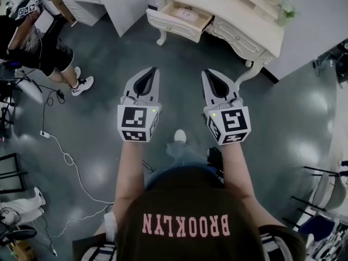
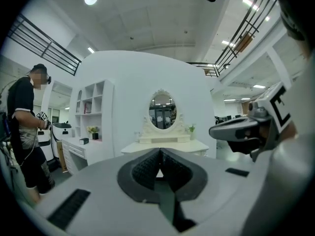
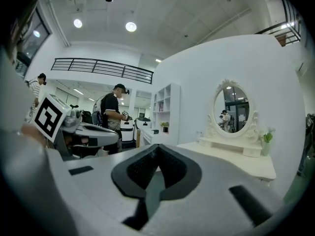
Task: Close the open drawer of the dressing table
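Note:
The cream dressing table point(image 1: 239, 15) stands ahead at the top of the head view, its left drawer point(image 1: 179, 19) pulled out with a flat pale item inside. Both grippers are held side by side in the air above the grey floor, well short of the table. My left gripper point(image 1: 148, 72) is shut with nothing in it, and my right gripper point(image 1: 210, 74) is shut and empty too. In the left gripper view the table point(image 2: 165, 144) with its oval mirror point(image 2: 162, 111) lies straight ahead beyond the closed jaws. The right gripper view has the table point(image 3: 236, 161) at the right.
A white desk point(image 1: 103, 1) and shelf unit stand left of the dressing table. A person in black point(image 1: 43, 48) stands at the far left, with cables point(image 1: 65, 156) on the floor. A small plant point(image 1: 285, 12) sits on the table top. Chairs point(image 1: 326, 200) crowd the right edge.

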Demonstrator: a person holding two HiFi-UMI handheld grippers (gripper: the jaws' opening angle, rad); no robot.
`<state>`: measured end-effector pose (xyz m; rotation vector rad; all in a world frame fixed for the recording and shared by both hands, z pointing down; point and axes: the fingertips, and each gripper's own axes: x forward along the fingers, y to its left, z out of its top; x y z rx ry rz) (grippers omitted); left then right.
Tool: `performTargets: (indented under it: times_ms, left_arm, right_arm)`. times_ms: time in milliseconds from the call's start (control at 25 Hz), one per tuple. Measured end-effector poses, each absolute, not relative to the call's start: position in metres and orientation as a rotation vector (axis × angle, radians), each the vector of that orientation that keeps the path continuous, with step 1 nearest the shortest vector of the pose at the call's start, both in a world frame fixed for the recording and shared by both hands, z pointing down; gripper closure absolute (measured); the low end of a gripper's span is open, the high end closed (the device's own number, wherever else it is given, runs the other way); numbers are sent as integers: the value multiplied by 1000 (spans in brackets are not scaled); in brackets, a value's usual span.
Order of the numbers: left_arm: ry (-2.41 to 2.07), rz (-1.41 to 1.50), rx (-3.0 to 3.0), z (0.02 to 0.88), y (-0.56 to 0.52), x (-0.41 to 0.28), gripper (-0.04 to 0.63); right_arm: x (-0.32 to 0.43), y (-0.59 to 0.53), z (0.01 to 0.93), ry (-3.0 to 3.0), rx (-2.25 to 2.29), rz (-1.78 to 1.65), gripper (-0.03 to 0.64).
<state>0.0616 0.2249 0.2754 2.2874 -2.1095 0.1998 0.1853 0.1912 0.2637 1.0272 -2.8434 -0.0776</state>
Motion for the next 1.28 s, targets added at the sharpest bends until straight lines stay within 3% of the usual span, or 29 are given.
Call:
performTargets:
  times_ms: [360, 1280]
  left_arm:
    - [-2102, 176, 2234, 295, 134, 31, 592]
    - [-2014, 247, 2325, 296, 14, -74, 592]
  right_arm:
    - [157, 101, 282, -2822, 982, -37, 624]
    - [63, -5, 290, -2766, 1108, 3, 624]
